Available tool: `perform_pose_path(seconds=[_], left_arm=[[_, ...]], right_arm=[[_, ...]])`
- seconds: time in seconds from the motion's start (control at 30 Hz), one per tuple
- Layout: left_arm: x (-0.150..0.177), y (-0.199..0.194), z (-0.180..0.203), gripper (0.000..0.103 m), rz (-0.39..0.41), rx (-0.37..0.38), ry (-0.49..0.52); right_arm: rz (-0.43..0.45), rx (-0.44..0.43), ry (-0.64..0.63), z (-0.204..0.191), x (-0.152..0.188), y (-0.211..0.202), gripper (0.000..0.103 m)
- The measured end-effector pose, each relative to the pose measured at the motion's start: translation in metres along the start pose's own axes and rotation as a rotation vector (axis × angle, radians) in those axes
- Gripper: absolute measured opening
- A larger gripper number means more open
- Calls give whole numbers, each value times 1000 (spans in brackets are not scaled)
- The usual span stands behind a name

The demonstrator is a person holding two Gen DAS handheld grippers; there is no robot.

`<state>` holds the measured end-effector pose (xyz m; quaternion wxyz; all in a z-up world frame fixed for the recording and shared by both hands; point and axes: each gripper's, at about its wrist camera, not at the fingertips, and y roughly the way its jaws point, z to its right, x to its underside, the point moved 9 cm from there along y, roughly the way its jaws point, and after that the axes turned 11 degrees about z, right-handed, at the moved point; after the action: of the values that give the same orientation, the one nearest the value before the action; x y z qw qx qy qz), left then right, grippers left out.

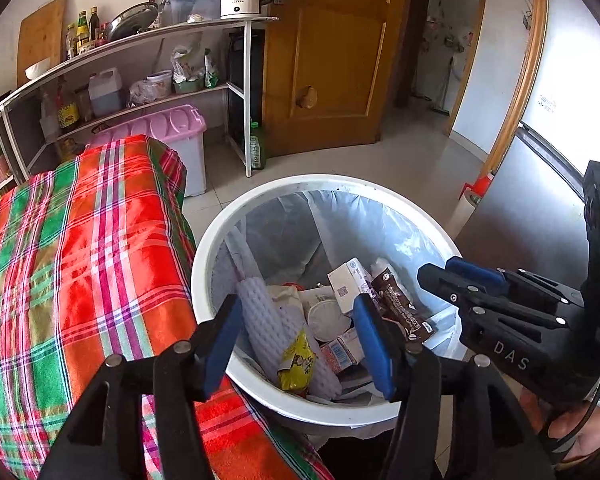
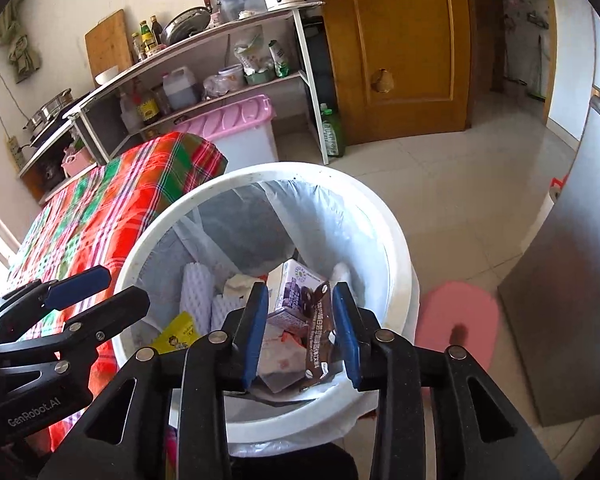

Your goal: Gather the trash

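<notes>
While both tongs, left point(image 1: 300, 344) and right point(image 2: 300, 334), hang open and empty over the white bin point(image 1: 220, 240), discarded trash point(image 1: 400, 300) lies below them, with the plaid-covered desk point(image 1: 80, 260) just left.

Right gripper point(image 2: 300, 332) fingers apart over the lined bin point(image 2: 396, 240); brown wrapper point(image 2: 318, 332) lies between, unpinched.

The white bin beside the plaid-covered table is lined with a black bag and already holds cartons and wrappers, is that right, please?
Nearly: the bag lining the white bin is clear and translucent, not black, as the left wrist view shows. The bin does stand beside the plaid-covered table and holds cartons and wrappers.
</notes>
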<state>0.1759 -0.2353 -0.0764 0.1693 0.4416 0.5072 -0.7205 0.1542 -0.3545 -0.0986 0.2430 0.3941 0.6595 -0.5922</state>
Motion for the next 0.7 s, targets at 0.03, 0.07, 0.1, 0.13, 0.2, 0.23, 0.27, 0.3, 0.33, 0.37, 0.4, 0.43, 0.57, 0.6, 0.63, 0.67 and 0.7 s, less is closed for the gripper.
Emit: perform_pose_path(seconds=[0.03,0.07,0.1,0.13,0.2,0.23,0.27,0.3,0.33,0.37,0.4,0.43,0.57,0.6,0.63,0.67,0.7], left_arm=[[-1,-3,-1,60,8,1,-4],[-1,-7,-1,61,15,0,-5],[-2,-10,-2,61,23,-3,-3],[-3,-15,-3,61,35,-9,-2],[-5,-24,-5,63,58,-30,7],[-6,-29,-6,64,68,-33,6],[-6,-33,-7,65,78,-32,3],[-6,-37,-7,65,84,-31,0],[-6,-42,-8,65,93,-40,3],[-7,-47,-9,66,109,-54,14],[-7,-52,-9,66,123,-66,23],[-7,-57,-9,66,133,-75,27],[-5,-77,-12,66,171,-103,27],[-5,-81,-13,66,180,-110,32],[-5,-86,-14,66,189,-113,32],[-4,-90,-14,67,198,-113,31],[-3,-94,-14,68,203,-113,32]], right_arm=[[7,-1,3,-1,0,-3,36],[15,-3,6,-2,-1,-7,36],[26,-6,9,-3,-2,-11,36],[38,-7,13,-4,-3,-16,37],[61,-5,19,-7,-3,-26,37],[71,-7,20,-8,-4,-31,38],[79,-7,19,-10,-4,-36,38],[91,-4,15,-12,-4,-41,38],[102,-1,9,-14,-5,-46,39],[115,-1,3,-17,-5,-53,39],[127,-1,-1,-19,-6,-58,40],[139,3,-7,-21,-6,-63,41],[176,15,-25,-30,-5,-83,43],[181,16,-29,-32,-5,-87,44],[185,20,-34,-34,-3,-91,44],[191,26,-39,-36,-1,-95,45],[200,31,-40,-37,0,-100,45]])
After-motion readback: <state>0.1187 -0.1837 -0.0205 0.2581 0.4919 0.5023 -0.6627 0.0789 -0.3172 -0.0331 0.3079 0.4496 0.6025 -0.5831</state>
